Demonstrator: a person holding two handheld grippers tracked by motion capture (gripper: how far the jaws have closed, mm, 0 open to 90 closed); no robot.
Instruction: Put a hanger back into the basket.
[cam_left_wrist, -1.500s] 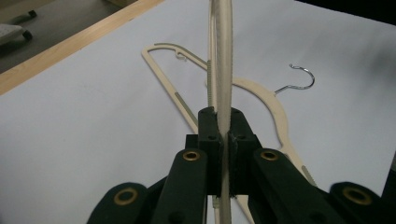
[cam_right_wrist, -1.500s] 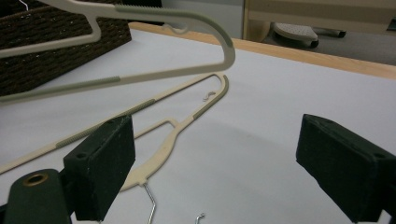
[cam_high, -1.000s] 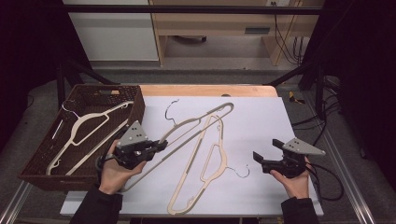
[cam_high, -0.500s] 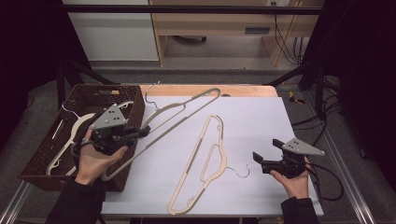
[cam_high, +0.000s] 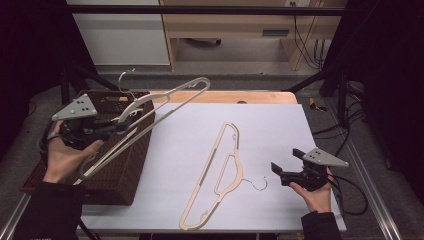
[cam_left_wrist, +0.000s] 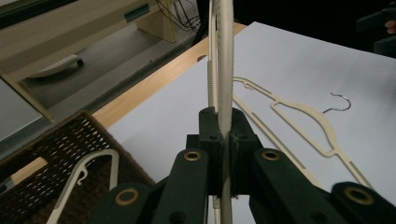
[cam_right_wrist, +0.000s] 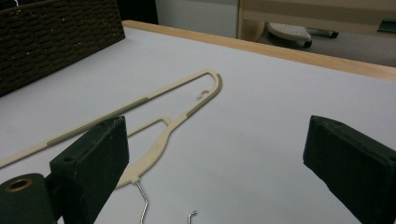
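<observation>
The left gripper (cam_high: 117, 126) had its jaws clamped tight on the thin bar of a cream hanger (cam_high: 165, 102). It held the hanger up in the air over the brown wicker basket (cam_high: 122, 175), at about 9 o'clock on the tabletop (cam_high: 280, 125). The hanger pointed toward 1 o'clock, with its metal hook (cam_high: 123, 76) sticking up past the far edge of the basket. Holding it by the bar probably kept it from swinging and let it go down flat into the basket.

Another cream hanger (cam_left_wrist: 88, 170) lay inside the basket already, so the new one would have to lie on top of it or beside it. The basket looked long enough, but its walls were close.

A second hanger on the tabletop (cam_high: 220, 170) lay flat near 6 o'clock, with its hook at about 4 o'clock. The right gripper (cam_high: 286, 170) rested just beside that hook with its jaws wide apart and nothing between them. I think it was waiting to take this one. There was lots of open white room all around it.
</observation>
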